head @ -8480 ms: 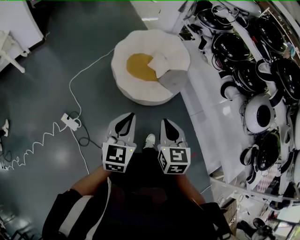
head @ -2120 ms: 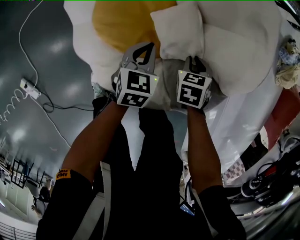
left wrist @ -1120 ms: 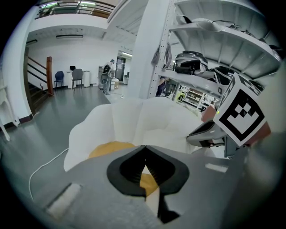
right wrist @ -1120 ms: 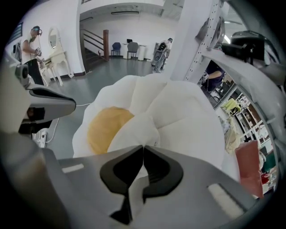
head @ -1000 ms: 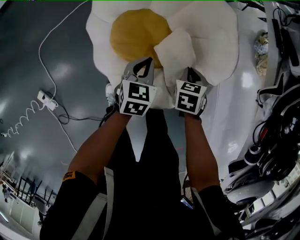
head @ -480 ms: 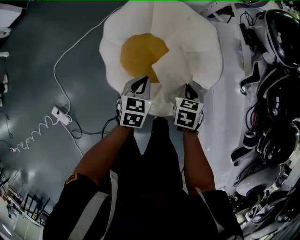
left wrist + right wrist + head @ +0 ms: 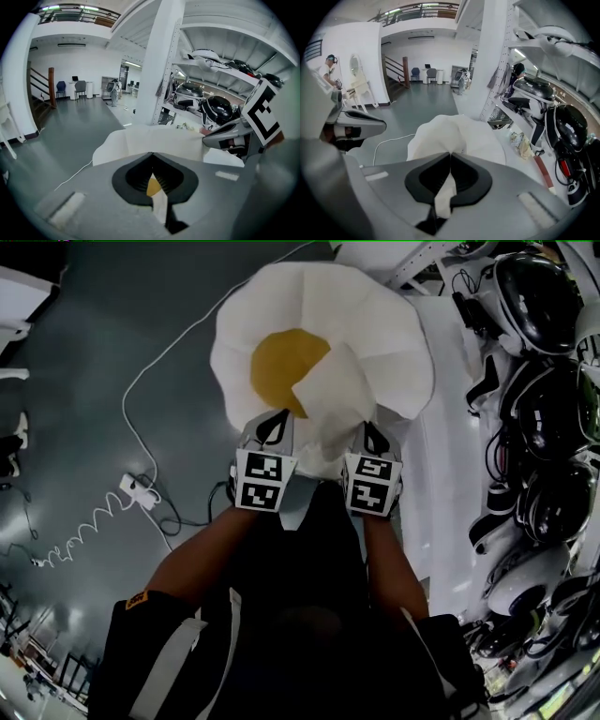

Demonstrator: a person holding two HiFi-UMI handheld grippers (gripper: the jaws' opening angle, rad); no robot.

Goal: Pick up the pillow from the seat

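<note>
The white square pillow (image 7: 328, 397) hangs over the round white seat (image 7: 281, 296) with its yellow middle cushion (image 7: 277, 357). My left gripper (image 7: 274, 420) is shut on the pillow's near left edge, and my right gripper (image 7: 373, 432) is shut on its near right edge. In the left gripper view a strip of white cloth is pinched at the closed tips (image 7: 151, 154), with the pillow (image 7: 154, 140) bulging ahead. The right gripper view shows the same: cloth caught between the closed tips (image 7: 450, 154) and the pillow (image 7: 454, 133) beyond.
A white cable and power strip (image 7: 141, 491) lie on the grey floor at left. Shelves of black and white helmet-like devices (image 7: 534, 381) line the right side, behind a white pillar (image 7: 157, 61). A person (image 7: 330, 65) stands far off.
Both grippers have risen together with the pillow held between them. The seat now looks smaller and lies farther below, with more floor showing around it.
</note>
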